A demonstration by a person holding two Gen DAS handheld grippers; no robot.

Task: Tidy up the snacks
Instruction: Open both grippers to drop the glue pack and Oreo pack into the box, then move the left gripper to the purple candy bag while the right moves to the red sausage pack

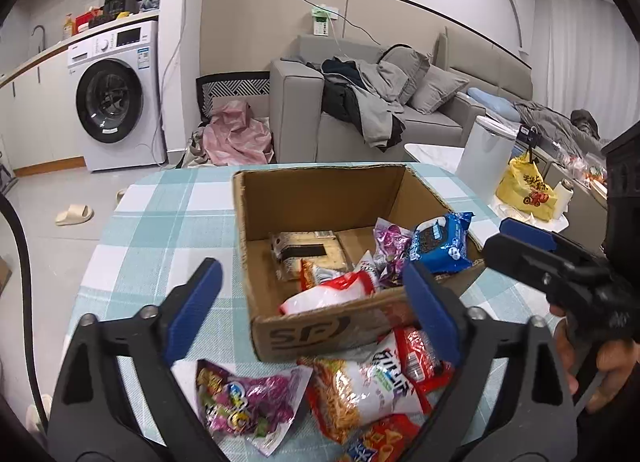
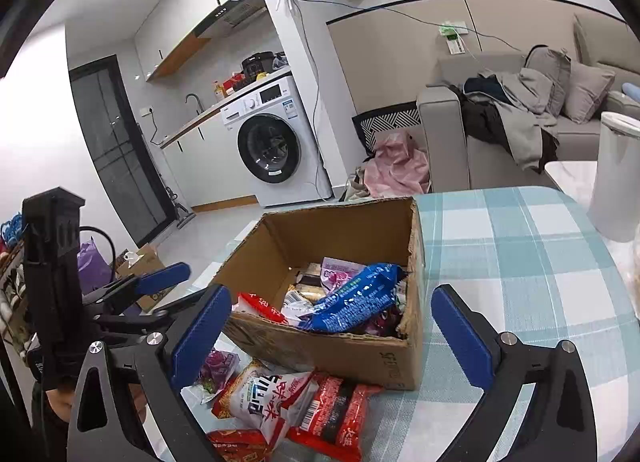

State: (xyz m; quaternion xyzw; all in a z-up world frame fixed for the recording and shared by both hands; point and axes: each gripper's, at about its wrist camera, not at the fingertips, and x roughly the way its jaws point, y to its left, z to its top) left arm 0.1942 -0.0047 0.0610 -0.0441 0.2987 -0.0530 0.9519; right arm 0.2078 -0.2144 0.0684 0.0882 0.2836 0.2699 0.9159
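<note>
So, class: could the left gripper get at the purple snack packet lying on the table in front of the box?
Probably yes: the left gripper is open, and the purple snack packet lies uncovered just below its fingers.

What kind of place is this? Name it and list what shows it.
Most likely a small lived-in apartment, kitchen and living area open to each other: a washing machine under a kitchen counter, a grey sofa piled with clothes, and a table with a checked cloth.
</note>
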